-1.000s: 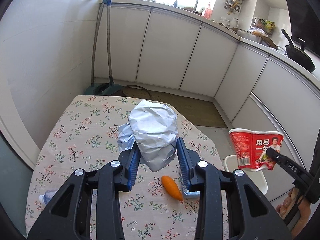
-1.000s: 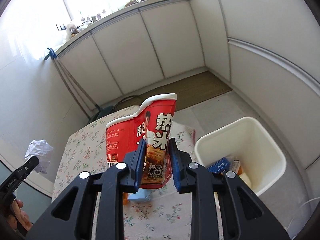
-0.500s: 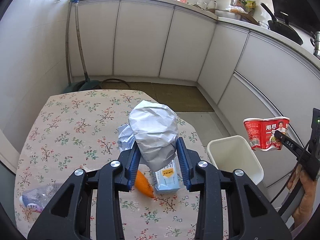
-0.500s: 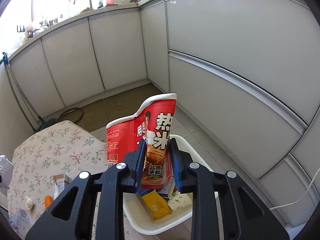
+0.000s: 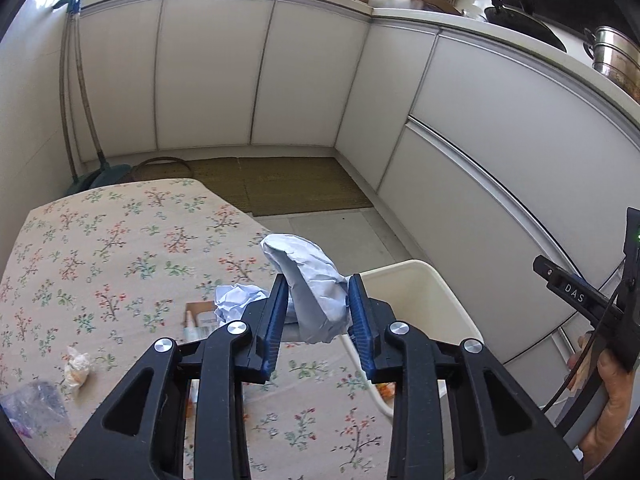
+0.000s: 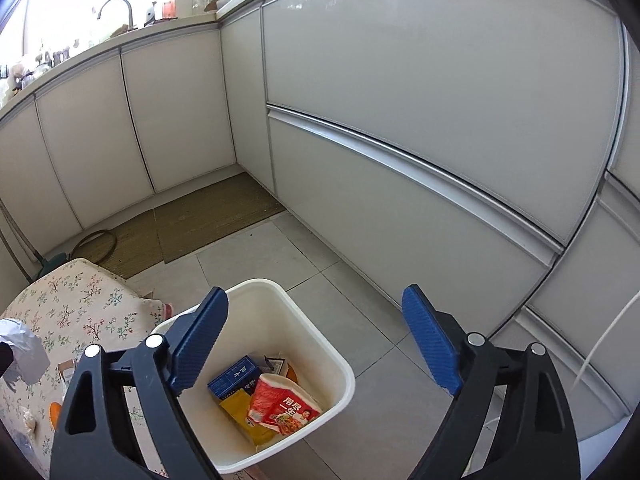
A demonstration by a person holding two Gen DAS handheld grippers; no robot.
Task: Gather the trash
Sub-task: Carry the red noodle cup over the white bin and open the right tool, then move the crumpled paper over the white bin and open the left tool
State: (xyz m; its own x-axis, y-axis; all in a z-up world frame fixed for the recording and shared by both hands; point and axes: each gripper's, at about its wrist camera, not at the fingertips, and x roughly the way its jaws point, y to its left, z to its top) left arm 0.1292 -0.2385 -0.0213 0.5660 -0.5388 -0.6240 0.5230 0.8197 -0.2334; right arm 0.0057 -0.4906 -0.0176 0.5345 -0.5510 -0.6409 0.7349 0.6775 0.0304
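My left gripper [image 5: 318, 316] is shut on a crumpled ball of grey-white paper [image 5: 312, 284], its jaws closing tighter, held over the right edge of the floral table [image 5: 120, 248] beside the white trash bin [image 5: 420, 280]. My right gripper [image 6: 316, 340] hangs over the bin [image 6: 320, 340], its jaws opening wide with nothing between them. The red instant-noodle cup [image 6: 286, 404] lies inside the bin on a blue box [image 6: 234, 376] and a yellow packet [image 6: 246, 416]. The left view shows the right gripper's finger [image 5: 576, 296] and a hand at the far right.
On the table lie a small carton [image 5: 198, 318], a crumpled wrapper [image 5: 78, 364], a clear plastic bottle [image 5: 32, 404] and an orange piece [image 6: 54, 414]. White cabinets [image 6: 400, 120] wall the right and back. A brown mat [image 5: 280, 184] covers the floor; a mop [image 5: 80, 120] leans at left.
The right gripper swung from the table to above the bin and opened; the noodle cup dropped into the bin. The left gripper carried the paper ball rightward toward the bin.
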